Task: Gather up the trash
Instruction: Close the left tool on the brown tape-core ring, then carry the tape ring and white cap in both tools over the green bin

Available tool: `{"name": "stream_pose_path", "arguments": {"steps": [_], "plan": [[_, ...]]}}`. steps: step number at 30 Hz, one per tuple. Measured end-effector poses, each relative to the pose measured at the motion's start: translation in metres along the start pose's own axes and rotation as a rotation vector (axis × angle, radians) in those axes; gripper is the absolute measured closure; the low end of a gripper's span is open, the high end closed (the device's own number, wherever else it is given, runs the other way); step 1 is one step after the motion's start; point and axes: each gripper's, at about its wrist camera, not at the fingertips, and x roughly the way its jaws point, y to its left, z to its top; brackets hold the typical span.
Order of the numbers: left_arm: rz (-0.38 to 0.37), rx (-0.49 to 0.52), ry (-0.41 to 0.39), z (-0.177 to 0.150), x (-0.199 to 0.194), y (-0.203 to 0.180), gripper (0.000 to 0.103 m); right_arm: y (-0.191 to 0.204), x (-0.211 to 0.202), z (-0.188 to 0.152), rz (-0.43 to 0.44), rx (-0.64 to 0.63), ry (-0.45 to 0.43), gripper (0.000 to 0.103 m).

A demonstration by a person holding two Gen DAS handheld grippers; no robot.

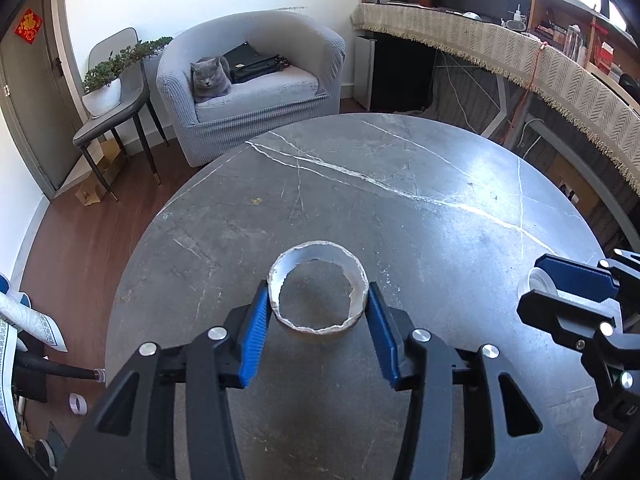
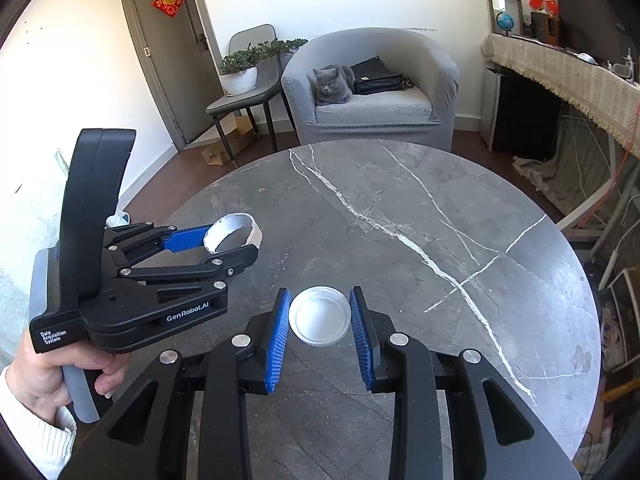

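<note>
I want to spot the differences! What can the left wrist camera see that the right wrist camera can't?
Only the left view: the ragged ring's torn inner edge, the left gripper's pads against both its sides.

Only the right view: inside the white lid gripped by the right gripper, and the person's hand.

Both: ring, marble table, grey cat.

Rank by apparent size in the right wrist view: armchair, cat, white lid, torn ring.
1. Armchair
2. Cat
3-4. White lid and torn ring look alike; both sit much nearer the camera, so true size against the cat is unsure.
</note>
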Motion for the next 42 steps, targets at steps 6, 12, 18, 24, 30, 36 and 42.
{"name": "stream_pose_path", "arguments": {"steps": [6,12,18,24,30,36,42], "plan": [[-0.012,-0.014,-0.025,-0.017,-0.027,-0.001,0.053,0.010,-0.010,-0.001,-0.004,-0.018,-0.012,0.073],[-0.014,-0.020,-0.061,-0.038,-0.057,0.001,0.053,0.014,-0.014,-0.006,-0.003,0.001,-0.023,0.073],[0.010,-0.039,-0.091,-0.065,-0.090,0.011,0.053,0.032,-0.012,-0.017,0.002,-0.025,-0.012,0.073],[0.019,-0.078,-0.101,-0.091,-0.113,0.032,0.053,0.052,-0.014,-0.018,0.019,-0.038,-0.028,0.073],[0.039,-0.110,-0.097,-0.115,-0.122,0.062,0.053,0.084,-0.005,-0.016,0.069,-0.083,-0.023,0.073],[0.065,-0.160,-0.095,-0.127,-0.132,0.102,0.053,0.122,0.012,-0.014,0.100,-0.148,-0.002,0.073],[0.090,-0.202,-0.082,-0.142,-0.137,0.135,0.053,0.154,0.032,-0.012,0.140,-0.183,0.022,0.073]]}}
